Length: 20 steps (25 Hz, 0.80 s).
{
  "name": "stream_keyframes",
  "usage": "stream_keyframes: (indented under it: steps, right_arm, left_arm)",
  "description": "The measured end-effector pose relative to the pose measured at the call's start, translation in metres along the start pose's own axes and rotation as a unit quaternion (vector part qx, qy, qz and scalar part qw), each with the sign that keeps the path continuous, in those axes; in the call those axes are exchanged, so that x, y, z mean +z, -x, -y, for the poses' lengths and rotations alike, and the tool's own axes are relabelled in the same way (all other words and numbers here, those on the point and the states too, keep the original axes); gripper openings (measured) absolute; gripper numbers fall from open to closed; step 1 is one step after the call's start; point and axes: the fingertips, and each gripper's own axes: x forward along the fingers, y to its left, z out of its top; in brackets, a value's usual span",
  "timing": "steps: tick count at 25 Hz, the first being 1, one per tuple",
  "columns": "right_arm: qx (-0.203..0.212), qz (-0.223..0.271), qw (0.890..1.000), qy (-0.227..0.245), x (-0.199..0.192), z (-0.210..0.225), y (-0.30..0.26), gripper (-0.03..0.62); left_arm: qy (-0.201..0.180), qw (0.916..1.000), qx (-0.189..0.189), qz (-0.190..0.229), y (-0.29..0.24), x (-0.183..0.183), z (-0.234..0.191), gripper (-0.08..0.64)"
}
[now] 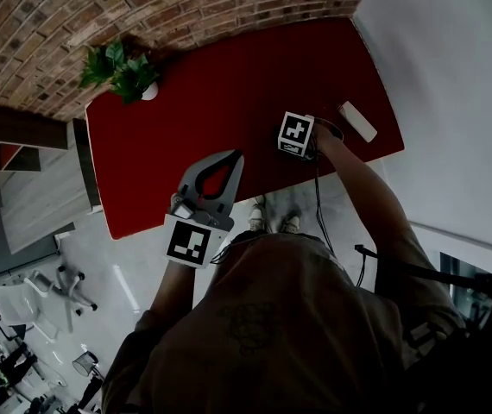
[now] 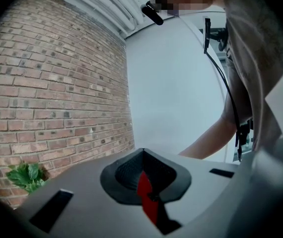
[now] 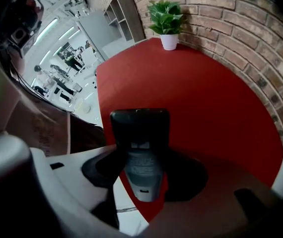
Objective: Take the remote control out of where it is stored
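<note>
Open middle, cluttered edges
Red tabletop [image 1: 203, 102] lies bare mid-way; green potted plant [image 1: 122, 72] blocks its far-left corner, white oblong bar [image 1: 358, 121] its right edge, brick wall [image 1: 186, 7] stands behind.

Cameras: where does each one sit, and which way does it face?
Head view: on the person's head, steeply down at the table; torso, arms, left gripper, right gripper.
Left gripper view: on that gripper, level toward the brick wall; shut jaws, an arm.
Right gripper view: on that gripper, down at the table; jaws gripping a remote.
All three share the plant.
</note>
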Motion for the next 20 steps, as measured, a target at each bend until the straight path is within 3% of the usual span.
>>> stream_keyframes:
  steps: [8,20]
  right_arm:
    - [0.0,-0.047,0.998,-0.03,-0.02,0.015,-0.039,0.252]
    - [-0.024,-0.017,0.997,-0.069,-0.014,0.033,-0.06,0.252]
  left_arm:
    - [0.006,0.9999,0.003,-0.012,-0.001,-0.012,-0.011,0.008]
    - [0.015,0.9998,0.006,-0.014,-0.008,-0.017,-0.02,0.008]
